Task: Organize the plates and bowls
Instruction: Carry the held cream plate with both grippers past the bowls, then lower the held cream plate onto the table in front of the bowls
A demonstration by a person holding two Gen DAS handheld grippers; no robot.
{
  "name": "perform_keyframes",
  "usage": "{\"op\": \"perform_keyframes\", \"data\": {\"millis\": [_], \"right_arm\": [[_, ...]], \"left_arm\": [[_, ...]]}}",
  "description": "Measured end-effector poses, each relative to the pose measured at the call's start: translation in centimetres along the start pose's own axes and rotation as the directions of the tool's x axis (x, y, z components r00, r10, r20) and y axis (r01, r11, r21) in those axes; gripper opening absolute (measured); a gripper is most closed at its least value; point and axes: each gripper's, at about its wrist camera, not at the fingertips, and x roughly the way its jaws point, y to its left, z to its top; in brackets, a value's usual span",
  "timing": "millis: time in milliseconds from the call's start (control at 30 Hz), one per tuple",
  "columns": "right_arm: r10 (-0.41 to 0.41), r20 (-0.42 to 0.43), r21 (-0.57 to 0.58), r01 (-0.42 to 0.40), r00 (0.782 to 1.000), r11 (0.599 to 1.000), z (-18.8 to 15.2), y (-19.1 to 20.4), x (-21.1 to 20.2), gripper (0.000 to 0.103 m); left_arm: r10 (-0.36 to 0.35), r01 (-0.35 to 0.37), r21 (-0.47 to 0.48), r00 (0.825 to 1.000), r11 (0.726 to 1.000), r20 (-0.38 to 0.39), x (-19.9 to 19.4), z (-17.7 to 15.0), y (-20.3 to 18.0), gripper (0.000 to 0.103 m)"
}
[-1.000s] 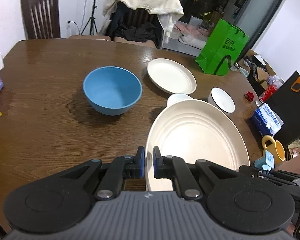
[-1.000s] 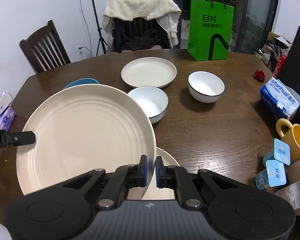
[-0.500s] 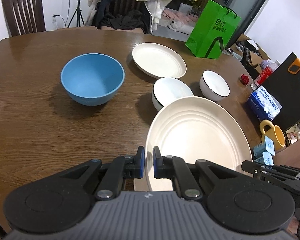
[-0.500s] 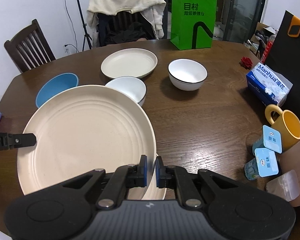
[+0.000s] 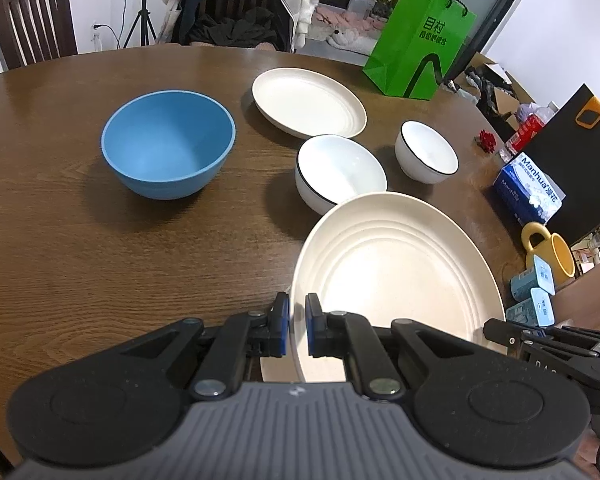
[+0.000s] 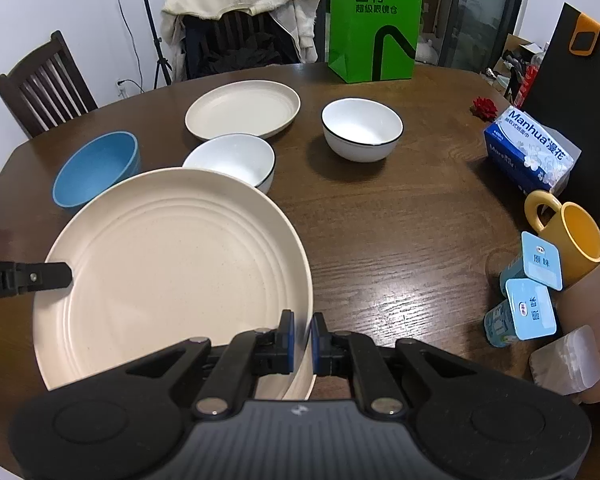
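A dark wooden table (image 5: 60, 240) fills my view, with a green paper bag (image 6: 374, 20) at its far edge. I have a big cream plate (image 6: 172, 264) with concentric ridges, faintly speckled, held tilted above the near side of the table. My left tool (image 5: 297, 320) is clamped on its left rim and my right tool (image 6: 302, 336) on its right rim. Beyond it sit a blue bowl (image 5: 168, 142), two white bowls with dark rims (image 5: 340, 172) (image 6: 362, 128), and a smaller cream plate (image 5: 308, 102).
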Motion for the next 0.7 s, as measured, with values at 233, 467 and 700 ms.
{"op": "perform_keyframes", "data": {"millis": [233, 467, 700], "right_arm": [[-0.011, -0.017, 0.002, 0.012, 1.0, 1.0, -0.4, -0.1, 0.9, 0.008], [-0.021, -0.036, 0.004, 0.022, 0.999, 1.0, -0.7, -0.2, 1.9, 0.008], [-0.035, -0.062, -0.012, 0.034, 0.997, 0.999, -1.4, 0.3, 3.2, 0.008]], "left_arm": [[0.005, -0.005, 0.012, 1.0, 1.0, -0.021, 1.2, -0.3, 0.0, 0.009], [0.012, -0.011, 0.026, 0.999, 1.0, -0.043, 2.5, -0.6, -0.1, 0.009], [0.028, -0.026, 0.031, 0.997, 0.999, -0.073, 4.2, -1.3, 0.1, 0.009]]}}
